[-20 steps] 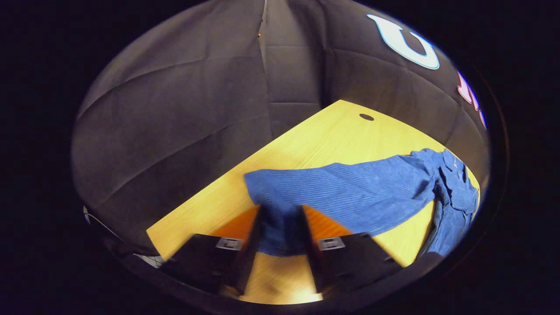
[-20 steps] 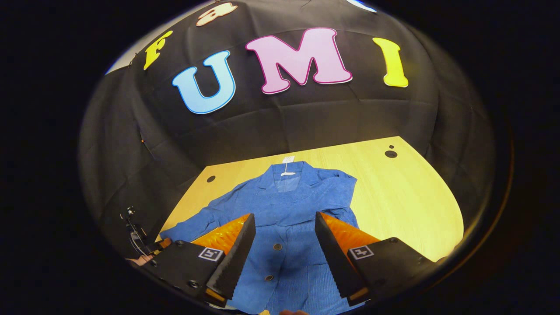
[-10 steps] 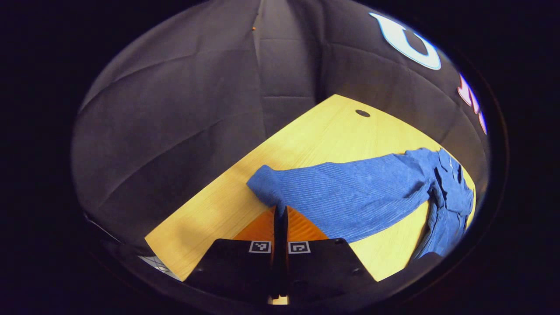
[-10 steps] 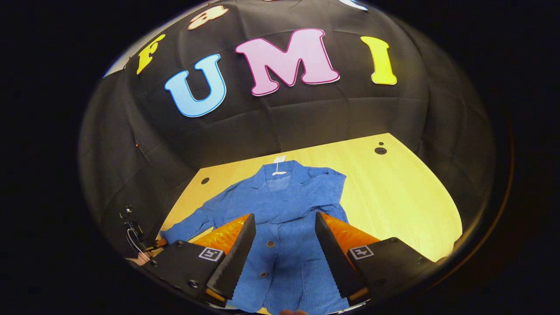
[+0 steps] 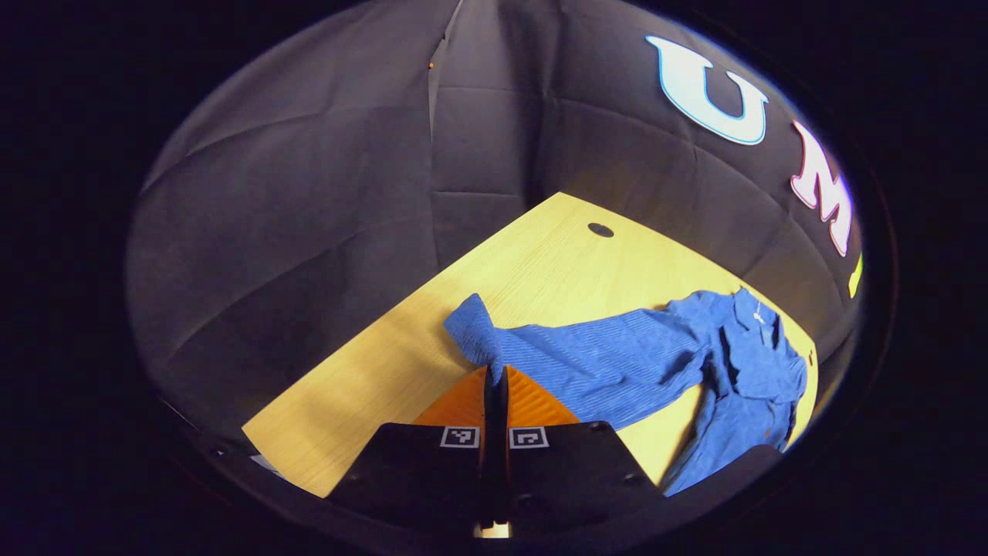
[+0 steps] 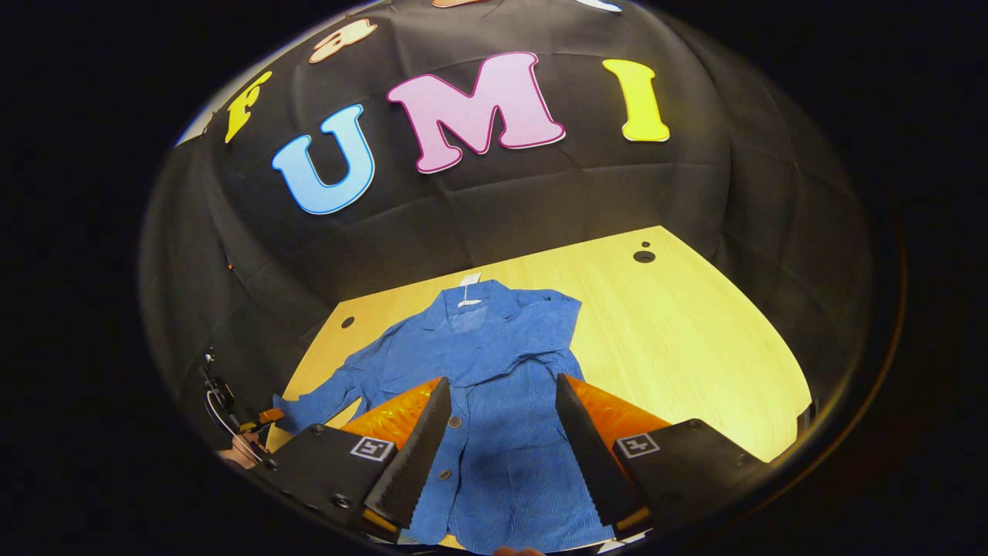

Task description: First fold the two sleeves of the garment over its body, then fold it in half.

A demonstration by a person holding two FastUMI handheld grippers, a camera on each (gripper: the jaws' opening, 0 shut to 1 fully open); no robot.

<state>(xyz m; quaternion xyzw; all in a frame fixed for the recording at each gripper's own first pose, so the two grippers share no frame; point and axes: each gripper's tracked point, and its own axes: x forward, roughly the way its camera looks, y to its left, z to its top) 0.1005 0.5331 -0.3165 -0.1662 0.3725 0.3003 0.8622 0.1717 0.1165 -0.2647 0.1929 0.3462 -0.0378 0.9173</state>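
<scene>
Blue jacket [image 6: 494, 363] flat on tabletop [image 6: 695, 332], collar at 12 o'clock in right gripper view. Left gripper [image 5: 495, 378] jaws pinched together on cuff of sleeve [image 5: 602, 363], cuff bunched up. Right gripper [image 6: 502, 455] jaws wide apart over buttoned front, gripping nothing.

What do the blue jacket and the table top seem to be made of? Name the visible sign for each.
Blue jacket: probably a soft woven or knit cloth, matte, with fine ribbed stripes; it creases and drapes. Table top: looks like pale wood or wood-look laminate, smooth, with faint straight grain lines.
</scene>
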